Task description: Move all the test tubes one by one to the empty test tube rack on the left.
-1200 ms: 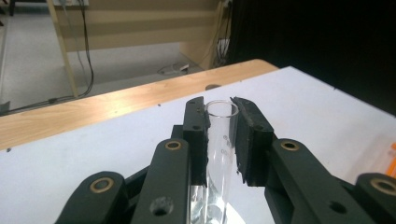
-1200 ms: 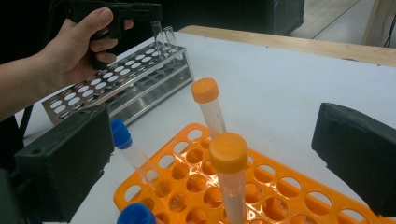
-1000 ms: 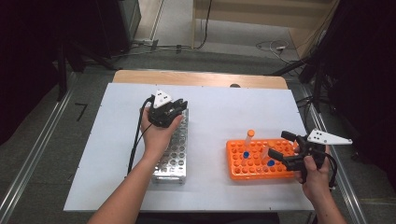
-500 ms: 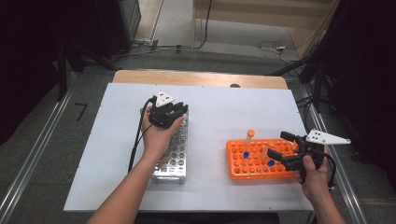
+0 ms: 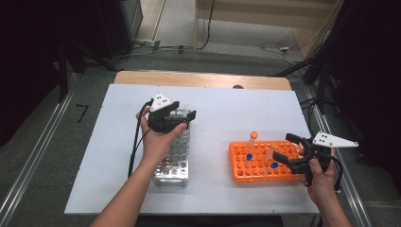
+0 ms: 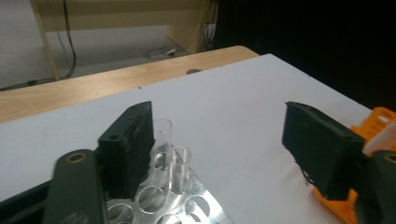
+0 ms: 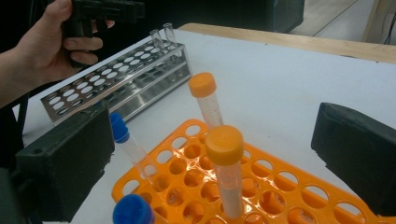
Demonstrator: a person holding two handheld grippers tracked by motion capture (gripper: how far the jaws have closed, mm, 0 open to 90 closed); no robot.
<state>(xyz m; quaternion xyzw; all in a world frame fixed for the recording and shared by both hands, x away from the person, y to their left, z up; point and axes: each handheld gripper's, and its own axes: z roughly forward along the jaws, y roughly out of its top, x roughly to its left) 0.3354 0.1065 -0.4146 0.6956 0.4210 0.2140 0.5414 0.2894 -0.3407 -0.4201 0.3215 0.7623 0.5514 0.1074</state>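
Clear glass tubes (image 6: 180,165) stand upright in the metal rack (image 5: 174,161); both grippers' fingers apart

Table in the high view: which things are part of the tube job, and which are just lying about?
In the job: steel rack, its two clear tubes, orange rack, orange-capped tubes, blue-capped tubes, left gripper, right gripper.

Lying about: floor cables, wooden table edge.

No legible text, labels, brand marks or numbers on any item; graduation marks on one tube too blurred to read.
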